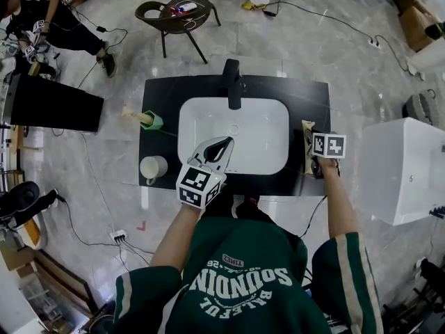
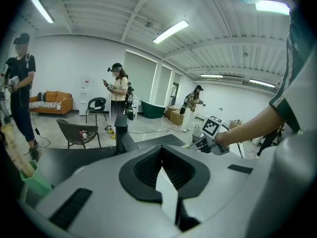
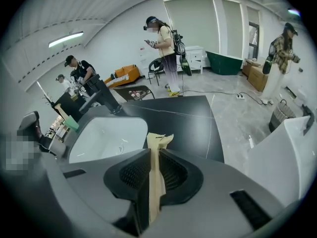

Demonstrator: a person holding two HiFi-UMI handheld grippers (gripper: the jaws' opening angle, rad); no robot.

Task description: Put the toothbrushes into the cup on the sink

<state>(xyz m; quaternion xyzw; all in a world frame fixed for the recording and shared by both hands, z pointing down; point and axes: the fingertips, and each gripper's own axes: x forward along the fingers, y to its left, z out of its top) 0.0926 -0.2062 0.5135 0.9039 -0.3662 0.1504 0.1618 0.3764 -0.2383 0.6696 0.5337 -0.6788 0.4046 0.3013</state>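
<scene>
The right gripper (image 3: 153, 156), at the sink's 3 o'clock edge, is clamped on a paper-wrapped toothbrush (image 3: 159, 142) lying 12 to 6, while the green cup (image 1: 154, 122) stands at its 9 o'clock across the basin (image 1: 259, 135), nearer the closed, empty left gripper (image 1: 222, 147).

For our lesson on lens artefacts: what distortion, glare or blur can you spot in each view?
Head view: the fisheye bows the counter edges, and the glossy floor carries a soft sheen. Left gripper view: black vignette in the corners, ceiling lights blown out. Right gripper view: same vignette and curved walls, with the packet sharp in the hand-held gripper.
</scene>
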